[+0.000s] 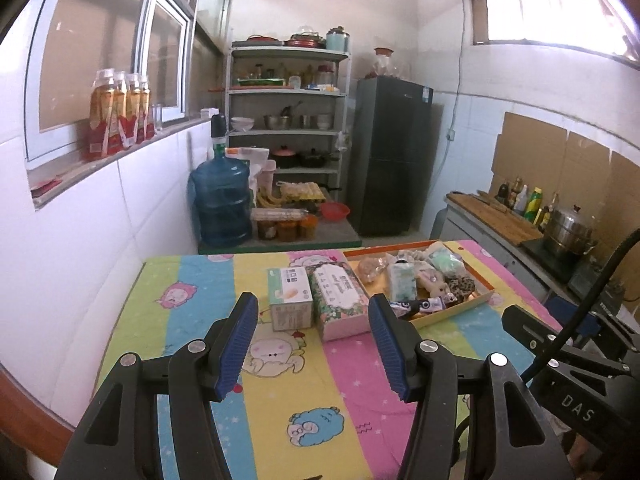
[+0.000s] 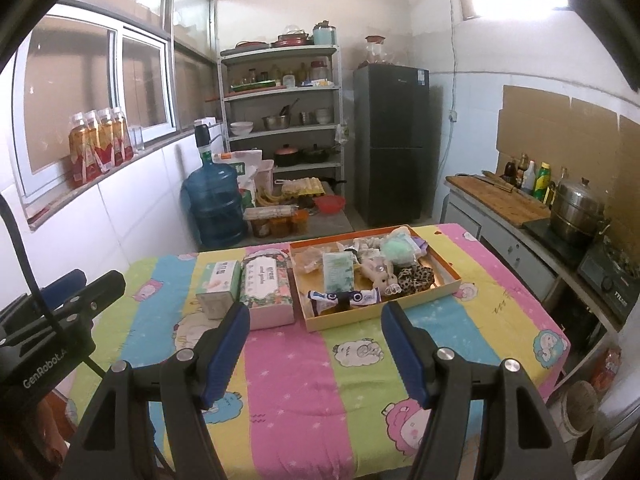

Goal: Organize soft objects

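1. Evidently, both tools were held above the near end of the table (image 2: pixel 304 392), well short of the tray (image 2: pixel 448 286): the left gripper (image 1: pixel 312 308) was seen with its jaws spread wide and nothing between them, and the right gripper (image 2: pixel 316 316) was likewise spread and empty.
2. Most soft things were found lying inside the tray: a plush toy (image 2: pixel 380 274), a leopard-print scrunchie (image 2: pixel 416 276), a mint-green fluffy piece (image 2: pixel 394 246), a pale green packet (image 2: pixel 339 274) and a printed pouch (image 2: pixel 344 298) laid along the tray's near edge.
3. 2 tissue packs were seen outside the tray, on its left side: a floral one (image 2: pixel 266 290) just beside the tray wall, and a smaller green-and-white one (image 2: pixel 218 282) touching it on the far side from the tray.
4. How far the sorting had gone could not be settled: the scene would fit a tray already filled with the packs set out beside it, or a jumbled tray waiting to be unloaded.
5. As for materials, the tray looked like rigid card, shallow and rectangular, with an orange rim; the packs were blocky but film-wrapped and probably yielding; the toy and scrunchie looked fuzzy and shapeless; the cloth under the tray was smooth, striped and cartoon-printed.
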Available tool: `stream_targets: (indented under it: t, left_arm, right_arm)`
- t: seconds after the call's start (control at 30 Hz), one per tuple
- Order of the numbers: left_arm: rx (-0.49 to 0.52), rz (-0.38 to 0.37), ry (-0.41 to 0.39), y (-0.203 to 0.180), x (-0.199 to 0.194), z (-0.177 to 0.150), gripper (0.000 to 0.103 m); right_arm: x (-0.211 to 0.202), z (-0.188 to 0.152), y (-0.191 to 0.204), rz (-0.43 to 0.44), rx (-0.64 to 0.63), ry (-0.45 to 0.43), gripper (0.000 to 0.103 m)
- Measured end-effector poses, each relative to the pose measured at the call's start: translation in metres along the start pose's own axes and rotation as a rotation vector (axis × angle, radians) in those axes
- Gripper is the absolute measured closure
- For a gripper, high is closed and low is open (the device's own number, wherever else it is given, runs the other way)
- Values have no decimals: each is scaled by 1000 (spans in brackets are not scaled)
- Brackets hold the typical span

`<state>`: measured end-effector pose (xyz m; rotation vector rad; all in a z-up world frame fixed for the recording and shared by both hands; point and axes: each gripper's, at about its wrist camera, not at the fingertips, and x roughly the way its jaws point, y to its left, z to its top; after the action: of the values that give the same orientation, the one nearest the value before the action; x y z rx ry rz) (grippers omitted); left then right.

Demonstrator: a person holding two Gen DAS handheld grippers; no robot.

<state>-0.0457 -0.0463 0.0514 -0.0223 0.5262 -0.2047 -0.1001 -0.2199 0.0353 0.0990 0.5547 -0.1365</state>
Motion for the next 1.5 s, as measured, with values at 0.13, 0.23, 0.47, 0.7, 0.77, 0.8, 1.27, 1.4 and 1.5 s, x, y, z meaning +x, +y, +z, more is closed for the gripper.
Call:
stream_targets:
  t: [0.13, 0.23, 0.47, 0.7, 0.77, 0.8, 1.27, 1.4, 1.5]
  left_arm:
    - [0, 0, -4, 1, -7, -2, 44]
    - [2, -1, -11, 2, -12, -3, 44]
    - [11, 2, -19, 2, -18, -4, 44]
    - [8, 3, -32, 5, -22, -3, 44]
    - [6, 5, -37, 6, -24, -3, 44]
    - [5, 5, -38, 6, -24, -3, 44]
    - [4, 5, -37, 7, -24, -2, 44]
    - [4, 4, -36, 7, -24, -3, 43]
    - [2, 2, -36, 7, -25, -4, 43]
  right_arm:
    - [-7, -3, 3, 14, 4, -5, 35]
    - [-12, -4, 5, 14, 3, -11, 35]
    - [-15, -5, 7, 7, 3, -15, 35]
    - [-22, -4, 13, 2, -4, -26, 35]
    - [-23, -4, 16, 3, -8, -28, 35]
    - [-24, -3, 16, 2, -9, -29, 35]
    - [-24, -3, 19, 3, -8, -28, 35]
    - [-24, -3, 19, 2, -9, -28, 35]
    - [-25, -4, 19, 1, -7, -29, 35]
